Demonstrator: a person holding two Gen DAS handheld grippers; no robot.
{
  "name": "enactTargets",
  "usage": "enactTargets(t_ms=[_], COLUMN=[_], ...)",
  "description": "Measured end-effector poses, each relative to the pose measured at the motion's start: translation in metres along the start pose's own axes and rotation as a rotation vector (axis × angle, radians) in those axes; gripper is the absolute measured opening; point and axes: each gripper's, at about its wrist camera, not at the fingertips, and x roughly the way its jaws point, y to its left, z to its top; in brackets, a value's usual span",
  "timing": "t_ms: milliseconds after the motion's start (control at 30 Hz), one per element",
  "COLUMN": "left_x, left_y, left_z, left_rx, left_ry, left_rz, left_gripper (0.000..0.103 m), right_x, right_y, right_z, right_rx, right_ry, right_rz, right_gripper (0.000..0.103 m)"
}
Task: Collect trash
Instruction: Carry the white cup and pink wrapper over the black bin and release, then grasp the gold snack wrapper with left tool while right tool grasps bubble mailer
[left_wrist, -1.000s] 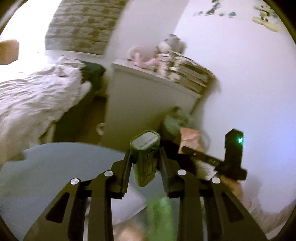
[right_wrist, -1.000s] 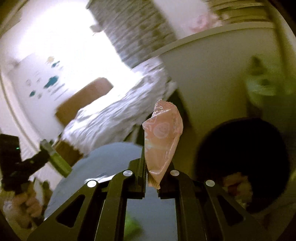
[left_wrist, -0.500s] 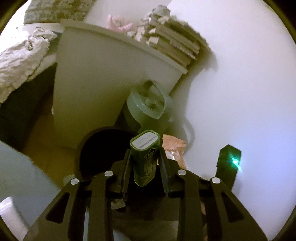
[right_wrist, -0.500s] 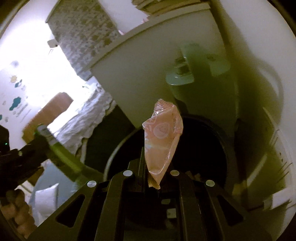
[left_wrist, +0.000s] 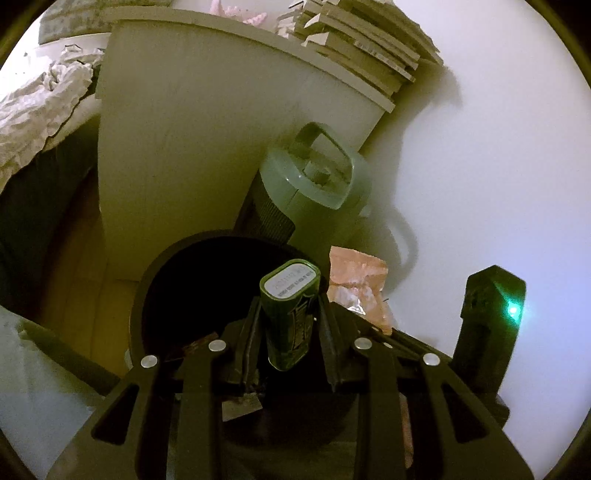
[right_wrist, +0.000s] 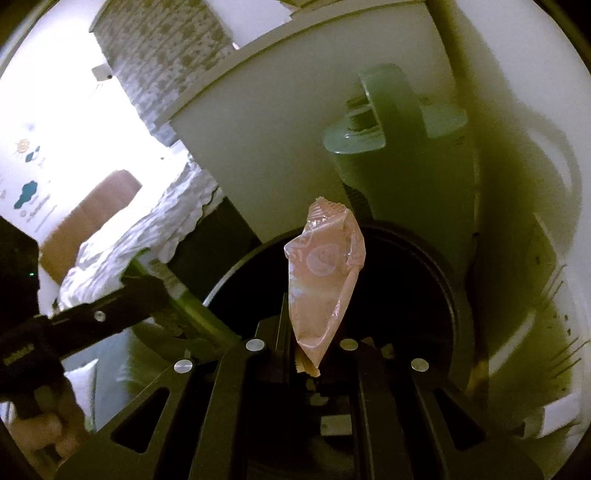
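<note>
Each wrist camera looked forward and downward along its own gripper fingers, close above the black bin (left_wrist: 147, 280) (right_wrist: 448, 280). Both views shared the bin, the green appliance (left_wrist: 314, 192) (right_wrist: 402, 147) and the white cabinet (left_wrist: 207, 129) (right_wrist: 280, 140) behind it.

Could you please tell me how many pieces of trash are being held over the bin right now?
2. A green carton sits clamped in the left tongs, and a pink wrapper in the right tongs, both above the black bin. More may lie hidden inside its dark interior.
</note>
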Motion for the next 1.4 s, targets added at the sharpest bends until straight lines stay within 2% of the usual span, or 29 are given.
enactTargets(t_ms=[233,267,300,367,400,533,567,600,800,1000,1100,1167,1233,1300,1400], left_x=[0.002,0.001,0.000,-0.005,-0.009,-0.027,-0.032,-0.038,-0.092,-0.173,-0.223,-0.253,-0.278,-0.290,-0.291], left_y=[0.001,0.000,0.000,-0.002,-0.002,-0.004,-0.004,-0.004,-0.009,-0.001,0.014,0.028,0.048,0.063,0.083], left_z=[0.003,0.003,0.004,0.005,0.005,0.007,0.007,0.007,-0.003,-0.032,-0.053,-0.068,-0.088,-0.103,-0.127], left_rx=[0.003,0.004,0.005,0.004,0.005,-0.009,-0.017,-0.025,-0.035,-0.039,-0.041,-0.032,-0.024,-0.014,0.027], left_ry=[0.016,0.015,0.012,-0.005,-0.020,-0.050,-0.056,-0.069,-0.131,-0.180,-0.219,-0.229,-0.197,-0.158,-0.051], left_rz=[0.013,0.012,0.015,0.031,0.035,0.048,0.054,0.060,0.067,0.120,0.175,0.242,0.313,0.356,0.403], left_gripper=[0.032,0.035,0.046,0.067,0.074,0.079,0.088,0.092,0.093,0.094,0.094,0.094,0.094,0.094,0.093], right_x=[-0.001,-0.002,-0.003,-0.007,-0.010,-0.012,-0.012,-0.013,-0.014,-0.013,-0.019,-0.025,-0.030,-0.036,-0.041], right_y=[0.006,0.006,0.006,0.005,0.004,0.003,0.001,0.001,0.010,0.035,0.057,0.078,0.096,0.115,0.159], right_z=[0.000,0.000,0.000,-0.001,-0.001,0.001,0.000,0.000,-0.001,-0.008,-0.017,-0.026,-0.033,-0.038,-0.046], right_rx=[-0.023,-0.020,-0.018,-0.001,0.007,0.018,0.023,0.027,0.038,0.008,-0.036,-0.073,-0.096,-0.115,-0.170], right_ry=[-0.006,-0.011,-0.017,-0.045,-0.062,-0.085,-0.088,-0.095,-0.118,-0.108,-0.105,-0.092,-0.071,-0.048,0.042], right_rz=[-0.002,-0.003,-0.006,-0.004,0.000,-0.002,-0.002,-0.004,0.011,0.063,0.118,0.187,0.249,0.293,0.360], right_gripper=[0.012,0.025,0.044,0.064,0.068,0.070,0.073,0.074,0.082,0.084,0.088,0.092,0.098,0.098,0.098])
